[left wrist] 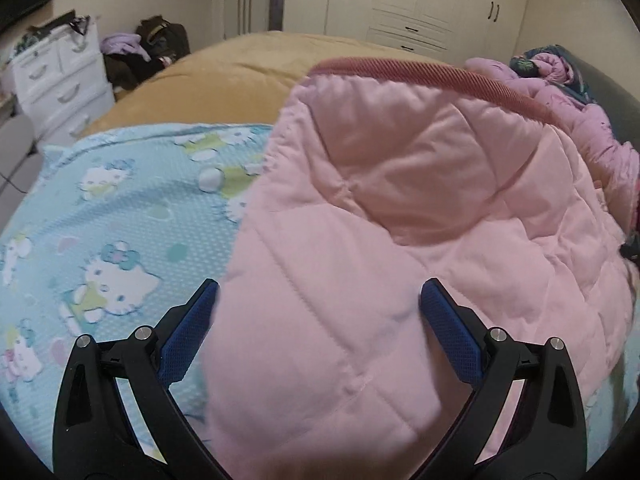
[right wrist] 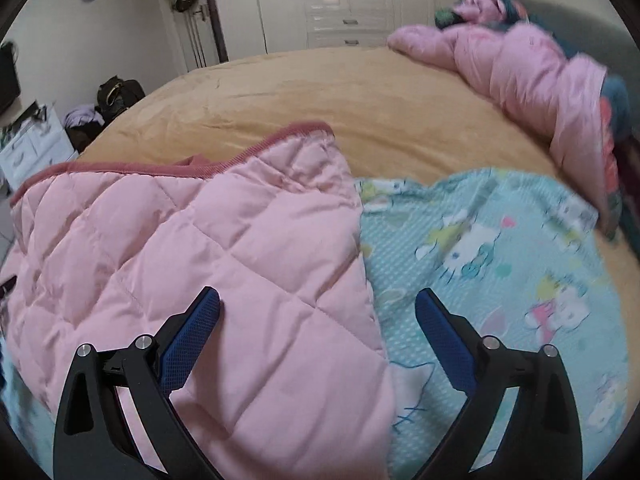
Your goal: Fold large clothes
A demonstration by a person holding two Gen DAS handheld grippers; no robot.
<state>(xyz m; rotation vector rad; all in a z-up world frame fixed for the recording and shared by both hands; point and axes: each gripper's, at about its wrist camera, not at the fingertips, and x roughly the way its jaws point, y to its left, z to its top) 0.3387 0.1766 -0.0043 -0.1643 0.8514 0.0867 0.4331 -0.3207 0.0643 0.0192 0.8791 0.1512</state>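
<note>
A pink quilted garment (left wrist: 400,240) with a darker pink ribbed hem (left wrist: 432,74) lies on a light-blue cartoon-cat sheet (left wrist: 120,216) on the bed. My left gripper (left wrist: 319,292) is open, its jaws wide apart over the garment's near left part, holding nothing. In the right wrist view the same garment (right wrist: 200,256) lies at the left, its right edge running down the middle. My right gripper (right wrist: 318,300) is open over that right edge, with the sheet (right wrist: 500,280) under its right finger (right wrist: 444,344).
A tan bedspread (right wrist: 340,108) covers the far half of the bed. Another pink padded garment (right wrist: 520,68) is heaped at the far right by a dark headboard. A white drawer unit (left wrist: 60,80) and bags stand off the bed's left. White wardrobes (left wrist: 420,0) line the back wall.
</note>
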